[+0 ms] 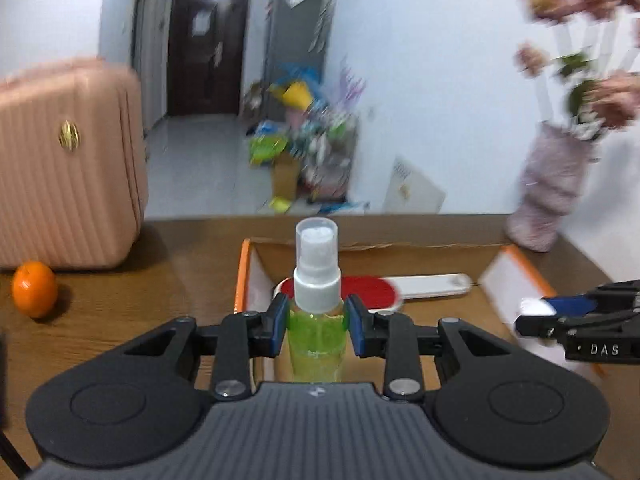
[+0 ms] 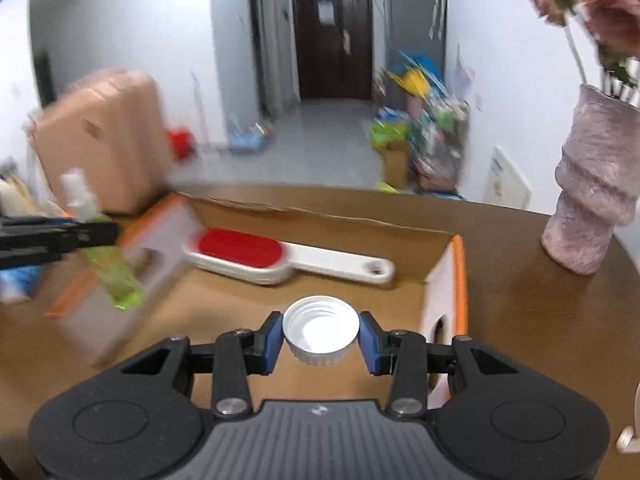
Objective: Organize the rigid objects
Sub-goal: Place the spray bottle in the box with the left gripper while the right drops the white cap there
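Note:
My left gripper (image 1: 316, 326) is shut on a green spray bottle (image 1: 316, 336) with a white nozzle and clear cap, held upright over the near left part of an open cardboard box (image 1: 400, 246). My right gripper (image 2: 321, 338) is shut on a white screw cap (image 2: 321, 334), its open side up, above the box floor (image 2: 224, 312). A red and white lint brush (image 2: 280, 258) lies inside the box; it also shows in the left wrist view (image 1: 400, 290). The left gripper and bottle (image 2: 108, 256) appear blurred in the right wrist view. The right gripper (image 1: 536, 312) shows at the right of the left wrist view.
An orange (image 1: 34, 288) sits on the brown table (image 1: 140, 300) left of the box. A pink suitcase (image 1: 68, 164) stands behind it. A pink vase (image 2: 592, 192) with flowers stands at the table's far right. The box has orange-edged flaps (image 2: 460, 280).

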`<state>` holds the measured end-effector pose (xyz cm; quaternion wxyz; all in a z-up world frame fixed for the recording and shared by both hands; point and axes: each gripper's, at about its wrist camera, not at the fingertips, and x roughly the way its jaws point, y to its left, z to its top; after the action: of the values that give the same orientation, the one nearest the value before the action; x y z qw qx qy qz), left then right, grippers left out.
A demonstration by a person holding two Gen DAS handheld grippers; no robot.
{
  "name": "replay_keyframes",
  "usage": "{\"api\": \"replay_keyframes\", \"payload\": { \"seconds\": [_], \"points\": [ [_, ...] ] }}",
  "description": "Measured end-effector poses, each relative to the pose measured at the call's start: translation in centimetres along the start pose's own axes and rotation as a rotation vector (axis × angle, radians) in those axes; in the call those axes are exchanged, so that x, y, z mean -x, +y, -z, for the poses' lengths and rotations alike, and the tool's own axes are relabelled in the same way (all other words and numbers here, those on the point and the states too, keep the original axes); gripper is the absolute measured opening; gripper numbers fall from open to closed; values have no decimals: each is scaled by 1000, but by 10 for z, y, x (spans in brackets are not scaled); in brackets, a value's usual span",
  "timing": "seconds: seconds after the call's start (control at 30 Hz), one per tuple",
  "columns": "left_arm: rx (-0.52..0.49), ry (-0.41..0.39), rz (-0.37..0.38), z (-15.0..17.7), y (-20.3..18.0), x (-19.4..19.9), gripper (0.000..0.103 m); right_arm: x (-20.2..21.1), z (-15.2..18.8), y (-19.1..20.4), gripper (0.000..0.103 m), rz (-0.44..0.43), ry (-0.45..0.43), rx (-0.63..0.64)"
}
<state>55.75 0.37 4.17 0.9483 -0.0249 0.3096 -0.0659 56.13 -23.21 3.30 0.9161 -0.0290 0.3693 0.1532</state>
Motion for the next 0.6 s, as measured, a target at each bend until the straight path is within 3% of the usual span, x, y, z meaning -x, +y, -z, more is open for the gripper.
{"api": "replay_keyframes", "payload": {
  "seconds": [0.17, 0.33, 0.37, 0.43, 0.6],
  "points": [
    [-35, 67, -21, -7, 4, -45, 31, -61, -24, -13, 40, 52, 85, 3],
    [-77, 87, -20, -11, 3, -59, 31, -88, -23, -14, 40, 115, 147, 37],
    [-91, 85, -9, -11, 1, -60, 32, -89, -24, -13, 43, 121, 151, 41],
    [-106, 75, -16, -11, -1, -56, 37, -87, -25, -14, 57, 132, 133, 34],
    [-117, 50, -21, -13, -5, -33, 56, -48, -32, -14, 63, 99, 56, 32]
  ]
}}
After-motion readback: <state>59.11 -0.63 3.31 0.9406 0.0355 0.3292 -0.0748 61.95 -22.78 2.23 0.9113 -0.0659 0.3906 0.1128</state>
